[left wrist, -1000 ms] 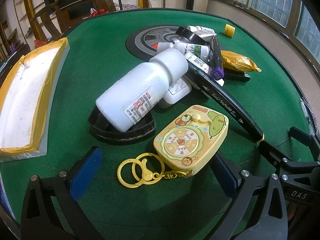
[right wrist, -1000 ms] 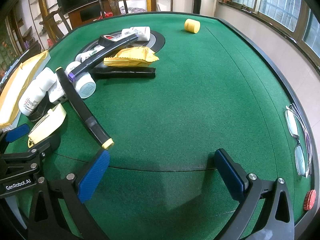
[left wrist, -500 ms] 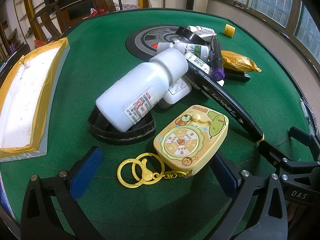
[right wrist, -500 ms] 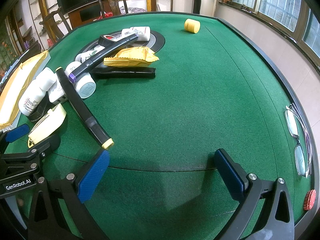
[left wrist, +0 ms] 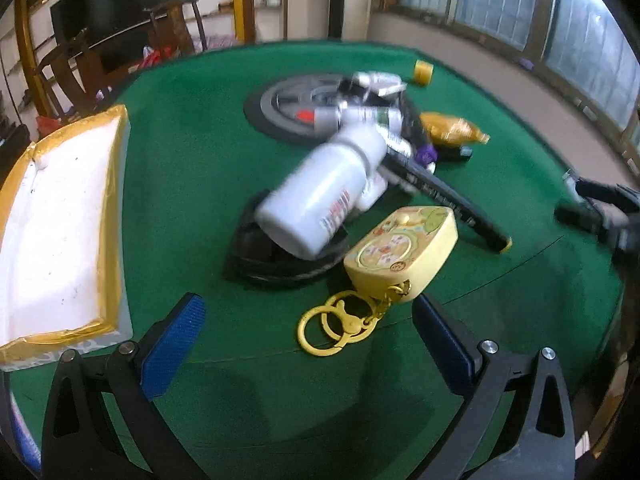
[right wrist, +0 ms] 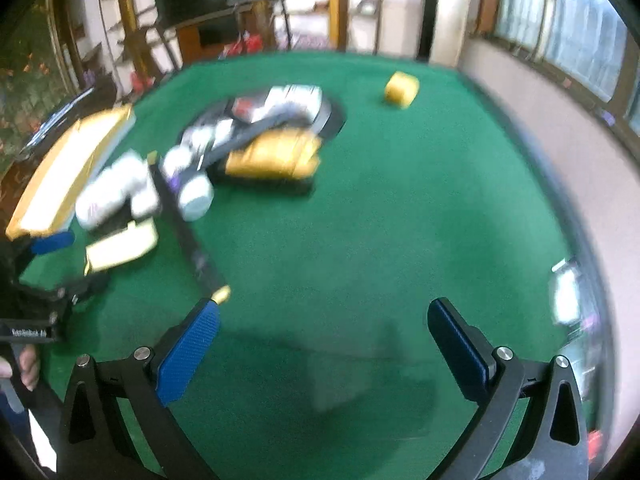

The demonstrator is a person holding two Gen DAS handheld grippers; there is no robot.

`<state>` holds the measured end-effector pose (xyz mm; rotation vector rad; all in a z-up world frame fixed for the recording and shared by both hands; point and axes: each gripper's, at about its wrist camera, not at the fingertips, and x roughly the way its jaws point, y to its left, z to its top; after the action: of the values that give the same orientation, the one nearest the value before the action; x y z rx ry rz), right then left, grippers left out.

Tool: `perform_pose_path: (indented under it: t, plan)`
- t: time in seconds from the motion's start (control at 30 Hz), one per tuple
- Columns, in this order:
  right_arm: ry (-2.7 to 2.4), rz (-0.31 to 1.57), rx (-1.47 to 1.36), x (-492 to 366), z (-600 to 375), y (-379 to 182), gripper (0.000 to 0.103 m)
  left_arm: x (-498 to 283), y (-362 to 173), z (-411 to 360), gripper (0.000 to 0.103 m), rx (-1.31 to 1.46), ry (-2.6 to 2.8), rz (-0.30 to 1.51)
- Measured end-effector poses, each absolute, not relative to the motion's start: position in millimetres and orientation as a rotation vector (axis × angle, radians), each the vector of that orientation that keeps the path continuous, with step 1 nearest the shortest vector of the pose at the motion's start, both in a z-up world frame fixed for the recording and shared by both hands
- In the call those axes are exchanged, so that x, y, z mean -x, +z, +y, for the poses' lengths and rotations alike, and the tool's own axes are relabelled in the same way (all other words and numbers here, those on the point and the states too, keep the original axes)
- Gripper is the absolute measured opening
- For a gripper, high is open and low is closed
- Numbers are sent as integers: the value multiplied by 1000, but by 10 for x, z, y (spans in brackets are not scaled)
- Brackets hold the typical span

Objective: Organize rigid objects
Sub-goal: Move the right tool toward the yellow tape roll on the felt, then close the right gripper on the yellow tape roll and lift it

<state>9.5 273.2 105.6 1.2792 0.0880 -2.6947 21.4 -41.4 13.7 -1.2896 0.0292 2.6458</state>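
While open, hand-held gripper faces keychain.

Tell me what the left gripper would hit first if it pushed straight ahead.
Probably the yellow key rings on the cartoon keychain toy, lying just ahead between the left gripper's open jaws. Depth is uncertain; it may pass above them.

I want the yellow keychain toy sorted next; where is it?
In the left wrist view, the toy lies on the green table just ahead of the open left gripper, right of centre, beside the white bottle and the black pen.
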Motion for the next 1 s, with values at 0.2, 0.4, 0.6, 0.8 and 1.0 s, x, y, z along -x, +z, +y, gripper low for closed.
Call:
perform_pose_path:
  t: [0.2,0.4,0.6,0.8,1.0]
  plan:
    - [-2749,-205,-1213,461,3103,1660,102,-238,196,-249,103,1216,2625,95]
    - [-2741,-395,-1337,1530,3224,1687,102,-214,201,-280,103,1239,2635,79]
    - [-2764,-450,-1550,2461,3246,1280,100,-280,221,-296,103,1227,2654,98]
    - [-2752,-555,-1640,2925,3331,1006,100,-260,216,-340,103,1233,2670,66]
    - [-2731,-479,-1721,3164,3243,811,81,-262,219,-330,103,1237,2671,82]
